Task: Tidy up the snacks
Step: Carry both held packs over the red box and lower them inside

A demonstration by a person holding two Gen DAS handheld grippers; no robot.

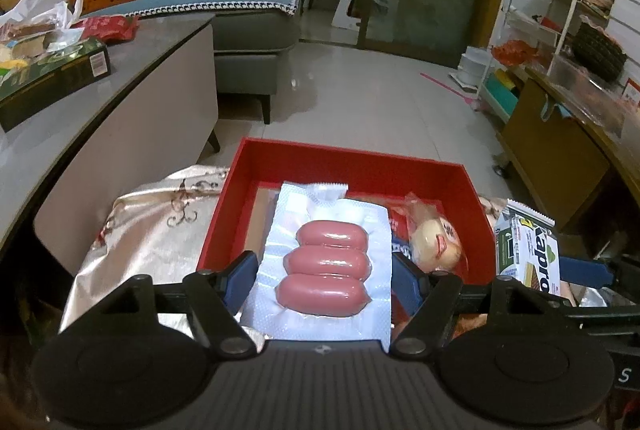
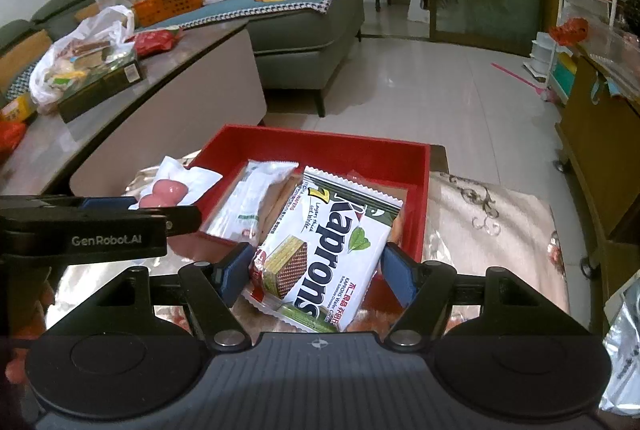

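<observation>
Task judged partway done: red box sits on a cloth-covered stand and already holds several wrapped snacks, among them a white packet along its left wall and a yellowish bun-like packet toward its right side; exact count of what lies underneath not readable. Two items are in hand and not yet placed. More snacks remain on the grey table at far left, in and around a white plastic bag, so further trips look likely. Left to right: left gripper is clamped on a sausage pack, three pink sausages in clear-white film, blue pads pressing both long edges; pack hangs above the box's near-left corner, tilted, not touching the box floor as far as I can tell. Right gripper is closed on a Kaprons wafer pack, pads on its two sides, the pack's far end reaching over the box's near edge toward the right half. Both packs sit squarely between their fingers, near ends close to the gripper bodies. Remaining for these two: lower and release inside the box.
</observation>
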